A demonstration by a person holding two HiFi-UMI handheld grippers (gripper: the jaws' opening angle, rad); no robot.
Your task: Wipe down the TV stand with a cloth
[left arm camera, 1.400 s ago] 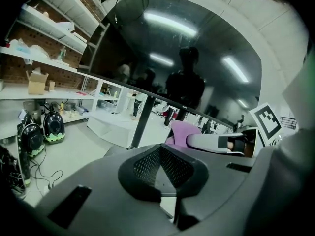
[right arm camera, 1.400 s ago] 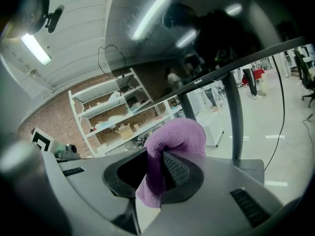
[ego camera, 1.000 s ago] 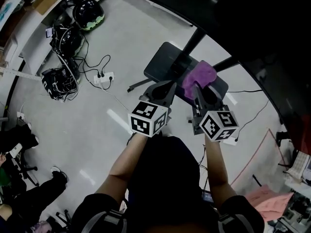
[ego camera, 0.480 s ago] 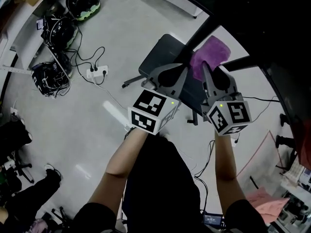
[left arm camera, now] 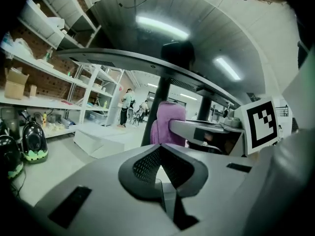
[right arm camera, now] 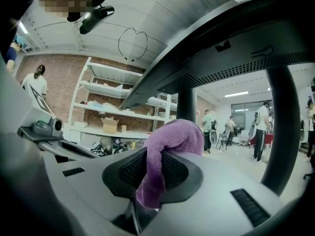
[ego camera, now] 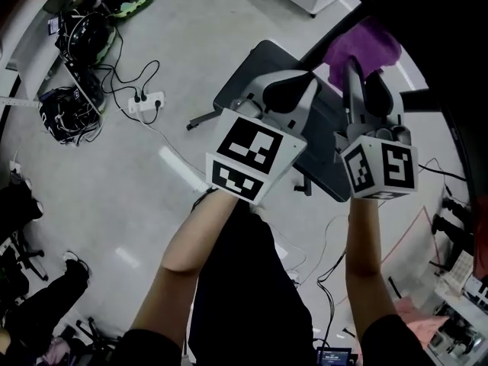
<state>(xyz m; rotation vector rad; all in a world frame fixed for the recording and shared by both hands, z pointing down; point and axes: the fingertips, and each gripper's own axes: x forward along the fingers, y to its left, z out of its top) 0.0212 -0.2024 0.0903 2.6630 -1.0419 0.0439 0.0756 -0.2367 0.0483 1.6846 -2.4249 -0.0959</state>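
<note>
Two grippers: right gripper (right arm camera: pixel 153 173) fingers pinch the cloth (right arm camera: pixel 173 134), TV stand (right arm camera: pixel 187 103) post dead ahead beyond it; left gripper (left arm camera: pixel 161 162) fingers closed, empty.

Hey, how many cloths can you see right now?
1. A purple terry cloth is pinched in the right gripper, near the black TV stand post. The left gripper is shut on nothing. Another could be hidden out of view.
</note>
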